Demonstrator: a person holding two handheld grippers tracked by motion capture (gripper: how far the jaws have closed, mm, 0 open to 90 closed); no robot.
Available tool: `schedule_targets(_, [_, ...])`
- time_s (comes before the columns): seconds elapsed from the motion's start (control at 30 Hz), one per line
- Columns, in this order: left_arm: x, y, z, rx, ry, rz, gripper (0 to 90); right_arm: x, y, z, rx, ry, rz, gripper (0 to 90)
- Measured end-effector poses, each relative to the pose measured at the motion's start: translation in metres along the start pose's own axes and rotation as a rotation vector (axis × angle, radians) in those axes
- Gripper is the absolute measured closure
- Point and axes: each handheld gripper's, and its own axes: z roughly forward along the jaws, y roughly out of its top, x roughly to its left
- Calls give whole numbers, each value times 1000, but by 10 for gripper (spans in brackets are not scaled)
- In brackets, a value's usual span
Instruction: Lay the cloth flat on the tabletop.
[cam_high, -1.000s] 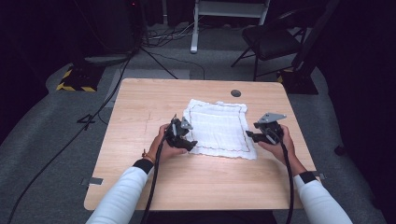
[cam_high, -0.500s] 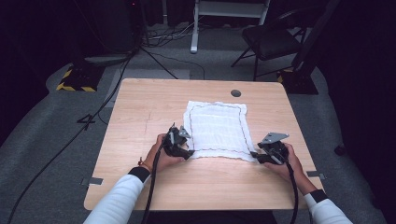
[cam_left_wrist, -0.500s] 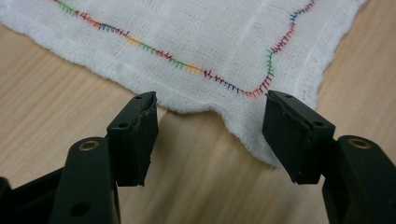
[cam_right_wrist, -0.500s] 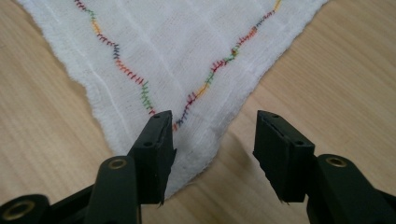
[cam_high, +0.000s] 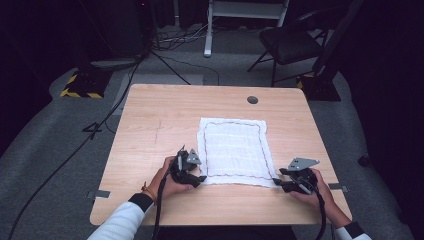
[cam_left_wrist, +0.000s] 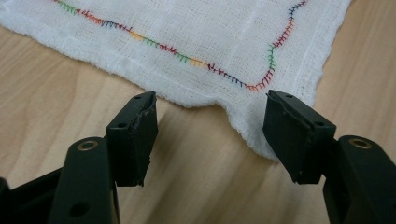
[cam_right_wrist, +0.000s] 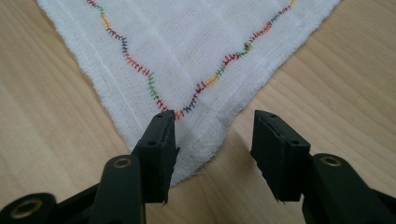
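Observation:
A white cloth (cam_high: 234, 150) with a multicolour stitched border lies flat on the wooden table (cam_high: 150, 130). My left gripper (cam_high: 196, 176) sits at its near left corner. In the left gripper view its jaws (cam_left_wrist: 210, 105) stand apart low over the wood, and the cloth's corner (cam_left_wrist: 261, 135) reaches the right jaw. My right gripper (cam_high: 278, 183) is at the near right corner. The right gripper view has that corner (cam_right_wrist: 201, 140) lying between the parted jaws of the right gripper (cam_right_wrist: 214, 119), unpinched. Both pairs of jaws have just been closing a little.
A round cable hole (cam_high: 252, 100) sits near the table's far edge. Tape marks (cam_high: 100, 194) stick to the near left edge. Beyond the table stand a black chair (cam_high: 290, 45) and a stand, with cables (cam_high: 100, 125) across the grey floor.
Both grippers have moved toward the near edge, from the cloth's sides down to its near corners. The cloth now lies smoother and a little nearer the person.

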Motion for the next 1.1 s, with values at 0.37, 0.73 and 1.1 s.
schedule_targets(0.37, [5,-5,-11,-63,-3,-5,238,9,3,-3,-15,2,-29,401])
schedule_targets(0.73, [38,11,-15,-122,97,-47,209,32,37,9,-115,63,-87,381])
schedule_targets(1.1, [81,39,10,-121,190,-85,223,83,88,45,-167,170,-223,437])
